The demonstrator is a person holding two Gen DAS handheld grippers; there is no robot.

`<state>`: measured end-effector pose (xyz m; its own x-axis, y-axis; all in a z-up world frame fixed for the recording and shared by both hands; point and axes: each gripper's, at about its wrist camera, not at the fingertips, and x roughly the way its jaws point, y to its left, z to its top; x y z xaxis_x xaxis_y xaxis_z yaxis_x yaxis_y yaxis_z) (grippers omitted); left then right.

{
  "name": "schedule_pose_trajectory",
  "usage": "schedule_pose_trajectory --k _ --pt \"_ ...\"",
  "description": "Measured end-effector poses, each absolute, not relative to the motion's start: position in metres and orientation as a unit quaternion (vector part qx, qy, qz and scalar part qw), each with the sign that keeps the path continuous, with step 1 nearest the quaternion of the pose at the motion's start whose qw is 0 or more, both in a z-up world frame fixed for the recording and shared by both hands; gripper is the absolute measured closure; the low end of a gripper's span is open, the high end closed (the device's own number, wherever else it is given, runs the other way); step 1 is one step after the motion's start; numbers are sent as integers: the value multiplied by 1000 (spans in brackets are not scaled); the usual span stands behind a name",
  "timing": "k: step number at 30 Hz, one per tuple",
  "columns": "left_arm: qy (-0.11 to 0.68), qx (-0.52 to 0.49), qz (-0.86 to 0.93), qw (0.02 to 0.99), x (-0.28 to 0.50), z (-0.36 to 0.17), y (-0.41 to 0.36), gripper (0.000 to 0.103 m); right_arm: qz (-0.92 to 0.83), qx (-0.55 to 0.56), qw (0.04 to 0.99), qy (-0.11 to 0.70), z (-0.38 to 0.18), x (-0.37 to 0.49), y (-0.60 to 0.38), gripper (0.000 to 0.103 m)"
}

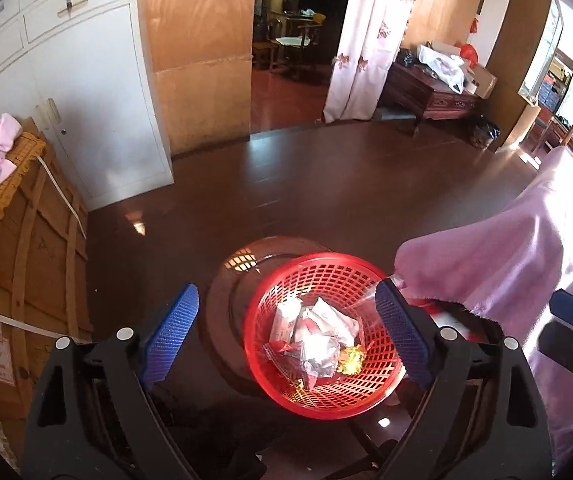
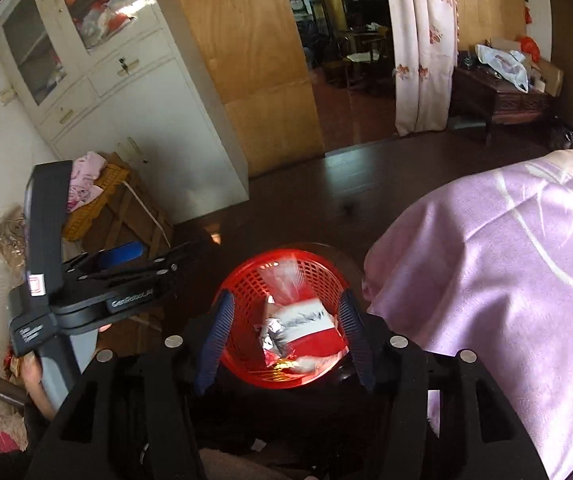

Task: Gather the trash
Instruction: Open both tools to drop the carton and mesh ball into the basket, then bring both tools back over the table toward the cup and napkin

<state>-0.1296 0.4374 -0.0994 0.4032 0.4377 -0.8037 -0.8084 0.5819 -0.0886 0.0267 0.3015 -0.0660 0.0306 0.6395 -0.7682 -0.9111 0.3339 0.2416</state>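
A red plastic basket (image 1: pixel 328 400) stands on a dark round stool (image 1: pixel 226 320). It holds crumpled white and red wrappers (image 1: pixel 314 332) and a yellow scrap (image 1: pixel 351 360). My left gripper (image 1: pixel 286 336) is open above the basket's left side, with nothing between its blue pads. In the right wrist view my right gripper (image 2: pixel 286 336) is open right over the basket (image 2: pixel 242 292). A red and white packet (image 2: pixel 306 328) and a clear plastic bag (image 2: pixel 282 280) lie blurred between the pads, apart from them. The left gripper's body (image 2: pixel 98 292) shows at the left there.
A lilac cloth (image 1: pixel 506 272) drapes over furniture right of the basket and shows large in the right wrist view (image 2: pixel 506 280). A wooden crate (image 1: pixel 34 280) with clothes stands at the left by a white cabinet (image 1: pixel 86 80). Dark wooden floor (image 1: pixel 306 184) runs ahead to a doorway.
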Motion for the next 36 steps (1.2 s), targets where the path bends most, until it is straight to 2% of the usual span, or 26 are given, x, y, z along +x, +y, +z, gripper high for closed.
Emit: schedule_pose_trajectory --k 14,36 --pt "397 -184 331 836 -87 -80 381 14 467 -65 786 399 -37 92 174 44" --pt "408 -42 158 898 42 -39 194 10 238 110 899 351 -27 168 -119 37"
